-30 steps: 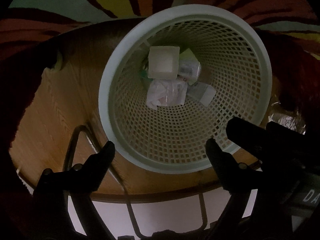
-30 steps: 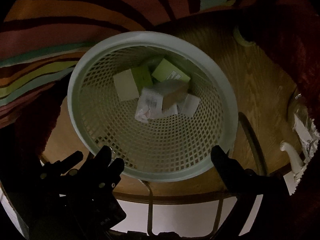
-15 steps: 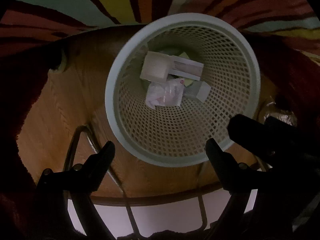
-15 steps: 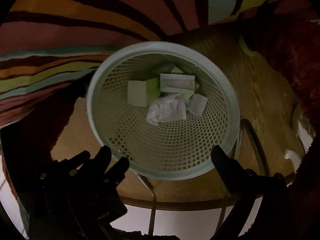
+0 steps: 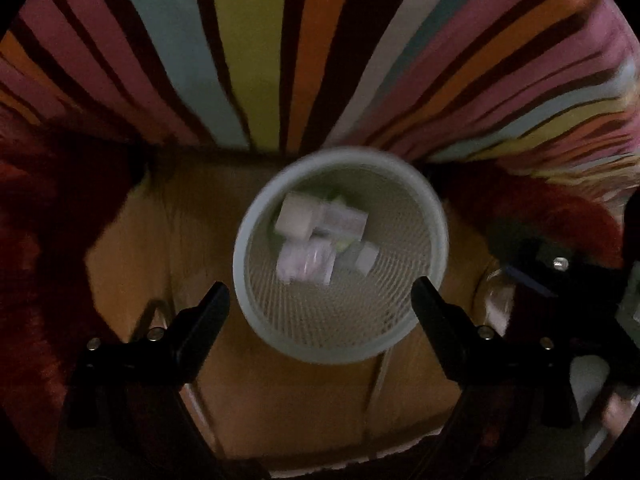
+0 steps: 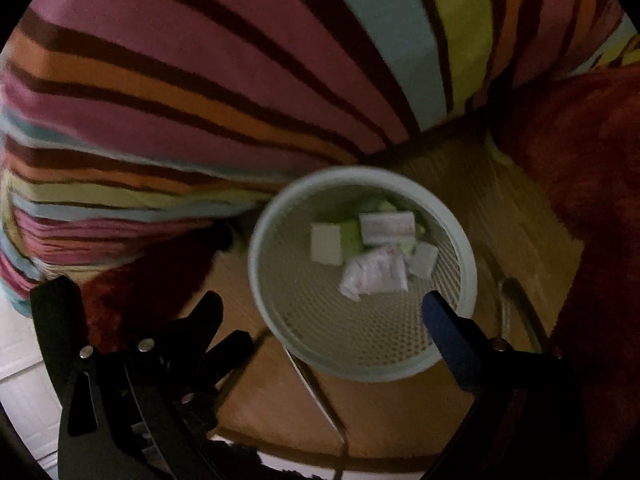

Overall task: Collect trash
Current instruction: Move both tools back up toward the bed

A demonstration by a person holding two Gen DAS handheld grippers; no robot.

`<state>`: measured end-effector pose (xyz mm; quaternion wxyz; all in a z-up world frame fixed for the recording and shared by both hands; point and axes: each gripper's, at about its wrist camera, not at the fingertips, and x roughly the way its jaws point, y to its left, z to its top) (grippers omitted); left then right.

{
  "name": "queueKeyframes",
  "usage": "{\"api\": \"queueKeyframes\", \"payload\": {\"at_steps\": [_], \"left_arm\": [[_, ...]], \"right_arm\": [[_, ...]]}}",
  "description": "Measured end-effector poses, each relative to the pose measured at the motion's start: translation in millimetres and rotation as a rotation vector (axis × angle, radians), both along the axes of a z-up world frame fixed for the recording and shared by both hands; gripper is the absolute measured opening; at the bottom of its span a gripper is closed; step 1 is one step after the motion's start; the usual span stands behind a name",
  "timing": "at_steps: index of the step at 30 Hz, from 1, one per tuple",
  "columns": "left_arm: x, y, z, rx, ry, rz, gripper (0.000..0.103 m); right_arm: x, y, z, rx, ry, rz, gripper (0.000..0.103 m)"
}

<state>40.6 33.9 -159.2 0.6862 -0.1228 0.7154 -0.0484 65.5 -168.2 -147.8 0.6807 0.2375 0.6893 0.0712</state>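
A pale mesh waste basket (image 5: 256, 312) stands on a round wooden surface and shows in both wrist views (image 6: 360, 368). Inside lie a white box (image 5: 295, 216), a flat white packet (image 6: 387, 227), a crumpled wrapper (image 6: 374, 274) and green cartons (image 6: 351, 236). My left gripper (image 5: 320, 308) is open and empty, well above the basket's near rim. My right gripper (image 6: 320, 316) is open and empty too, above the basket's near side. The left gripper's black body (image 6: 132, 380) shows at the lower left of the right wrist view.
A striped multicoloured cloth (image 5: 280, 48) fills the far side. A dark red furry rug or cover (image 6: 580, 168) lies at the sides. The round wooden top (image 5: 288, 408) has a metal frame under it, over a white tiled floor (image 6: 20, 392). A shiny clear object (image 5: 494, 292) sits right of the basket.
Both grippers have risen away from the basket, which now looks smaller and farther off. The flat white packet has settled on top of the trash. Both views are blurred by motion.
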Motion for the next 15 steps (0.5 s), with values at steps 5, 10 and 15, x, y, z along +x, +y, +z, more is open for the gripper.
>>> {"api": "queueKeyframes", "payload": {"at_steps": [5,10,15], "left_arm": [[-3.0,6.1,46.9,0.01,-0.227,0.024,0.089],[-0.6,12.4,86.3,0.046,-0.437,0.058,0.089],[0.7,15.3,114.9,0.074,-0.608,0.065,0.093]], "right_arm": [[-4.3,10.2,41.6,-0.047,-0.205,0.023,0.095],[-15.1,11.1,82.0,-0.097,-0.446,0.009,0.095],[-23.2,17.3,118.3,-0.203,-0.654,0.03,0.095]]}}
